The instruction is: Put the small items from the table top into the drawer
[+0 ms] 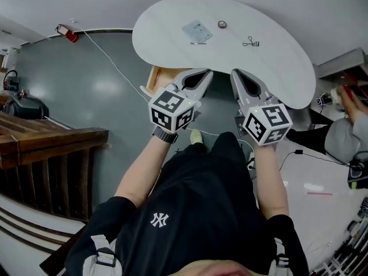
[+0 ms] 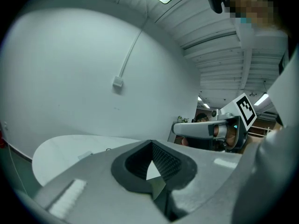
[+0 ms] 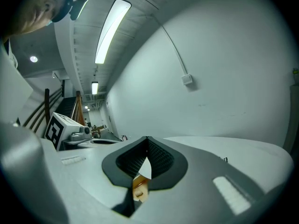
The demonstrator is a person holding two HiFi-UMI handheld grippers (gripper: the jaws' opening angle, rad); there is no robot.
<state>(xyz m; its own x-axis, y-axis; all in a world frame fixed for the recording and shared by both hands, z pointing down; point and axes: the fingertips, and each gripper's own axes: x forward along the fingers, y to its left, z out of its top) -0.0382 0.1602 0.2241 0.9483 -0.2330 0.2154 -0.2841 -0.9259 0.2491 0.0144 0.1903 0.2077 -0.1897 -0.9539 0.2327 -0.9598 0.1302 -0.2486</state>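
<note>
small items point(image 1: 197, 31) on table point(image 1: 270, 68), left gripper point(image 1: 204, 75), right gripper point(image 1: 237, 75), jaws together, empty

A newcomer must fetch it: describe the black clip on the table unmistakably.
Start at the white curved table top. Three small items lie there; the black binder clip is rightmost, dark and wiry, unlike the flat grey packet and small ring.

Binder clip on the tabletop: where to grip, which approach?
Probably from above, jaws across the binder clip at its dark body; the wire handles lie flat on the table, too thin to pinch reliably. The right gripper is nearer.
</note>
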